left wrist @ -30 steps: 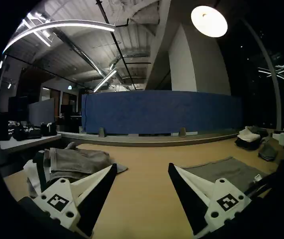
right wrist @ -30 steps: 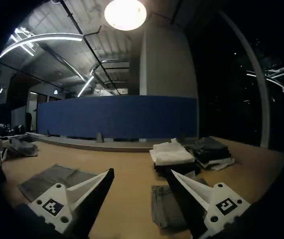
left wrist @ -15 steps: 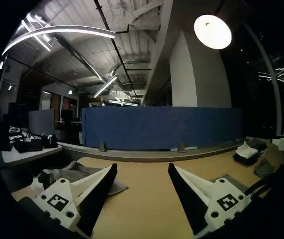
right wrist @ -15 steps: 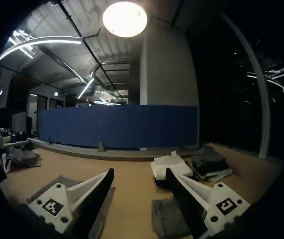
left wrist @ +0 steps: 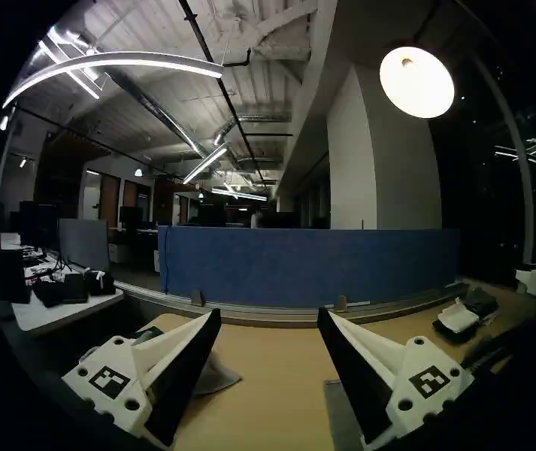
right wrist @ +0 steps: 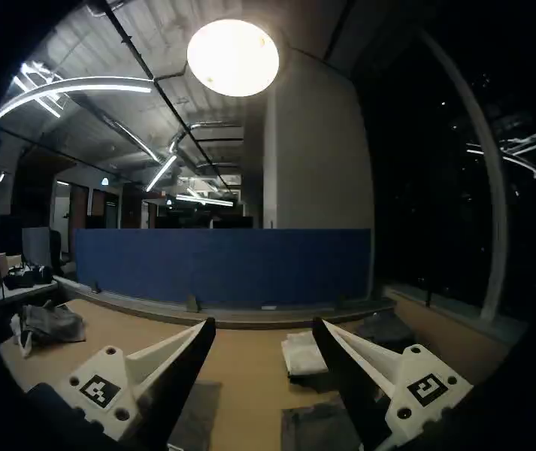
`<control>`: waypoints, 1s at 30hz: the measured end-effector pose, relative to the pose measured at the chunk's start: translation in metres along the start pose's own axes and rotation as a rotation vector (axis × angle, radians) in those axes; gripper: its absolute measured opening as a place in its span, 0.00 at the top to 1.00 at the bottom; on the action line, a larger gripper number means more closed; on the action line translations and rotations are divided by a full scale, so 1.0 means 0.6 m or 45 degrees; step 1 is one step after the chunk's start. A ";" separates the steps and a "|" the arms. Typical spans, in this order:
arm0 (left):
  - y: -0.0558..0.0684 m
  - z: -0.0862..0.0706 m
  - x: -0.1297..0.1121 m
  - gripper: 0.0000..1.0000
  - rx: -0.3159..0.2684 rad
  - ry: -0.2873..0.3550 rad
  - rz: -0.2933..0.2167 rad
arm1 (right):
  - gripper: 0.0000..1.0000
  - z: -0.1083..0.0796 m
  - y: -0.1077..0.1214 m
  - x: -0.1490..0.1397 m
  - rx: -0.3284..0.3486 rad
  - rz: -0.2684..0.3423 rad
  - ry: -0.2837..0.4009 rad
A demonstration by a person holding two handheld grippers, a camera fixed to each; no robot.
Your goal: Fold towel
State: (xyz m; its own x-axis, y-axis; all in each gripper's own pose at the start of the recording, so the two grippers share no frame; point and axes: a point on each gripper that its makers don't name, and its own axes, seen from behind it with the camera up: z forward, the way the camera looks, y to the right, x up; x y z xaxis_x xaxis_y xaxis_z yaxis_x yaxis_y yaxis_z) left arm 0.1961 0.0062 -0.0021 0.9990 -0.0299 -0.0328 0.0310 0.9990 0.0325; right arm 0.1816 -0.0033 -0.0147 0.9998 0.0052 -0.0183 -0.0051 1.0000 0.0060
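Grey flat-lying cloth towel (right wrist: 201, 412) lies low on the tan wooden tabletop (right wrist: 249, 376), on our side of the blue fabric divider (right wrist: 222, 267). In the right gripper view we see part of it beside the left-hand finger. In the left gripper view only a thin strip of its edge (left wrist: 333, 417) shows.

Left gripper (left wrist: 268, 312) and right gripper (right wrist: 264, 322) both have their jaws spread wide w/ nothing btwn them. Both point level toward the divider, not down at the cloth.

We judge this as the pre-grasp step, no fold started. Next move prob. calls for tipping both grippers down, each pinching one near corner, then carrying that edge toward the divider side.

Cloth looks matte, soft and limp, so we expect sag btwn the two grips. Fingers are hard white wedges w/ black inner faces. The tabletop looks smooth, so the towel may slide.

A small folded grey piece (right wrist: 316, 428) sits just beside the towel. A white folded stack (right wrist: 303, 352) lies nearer the divider, and a crumpled grey heap (right wrist: 49, 323) sits far left along it.
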 end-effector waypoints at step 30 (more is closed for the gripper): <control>0.125 -0.038 -0.096 0.05 -0.445 -0.464 0.177 | 0.00 -0.030 -0.104 -0.063 0.413 -0.117 -0.442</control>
State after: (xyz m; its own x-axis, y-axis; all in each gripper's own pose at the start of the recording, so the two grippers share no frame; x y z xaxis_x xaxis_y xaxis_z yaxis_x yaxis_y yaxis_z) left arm 0.1402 0.0836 -0.0204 0.9411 0.1565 0.2997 -0.0532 0.9439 -0.3259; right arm 0.1434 -0.0657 -0.0326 0.9433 -0.1402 0.3010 0.0342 0.9426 0.3321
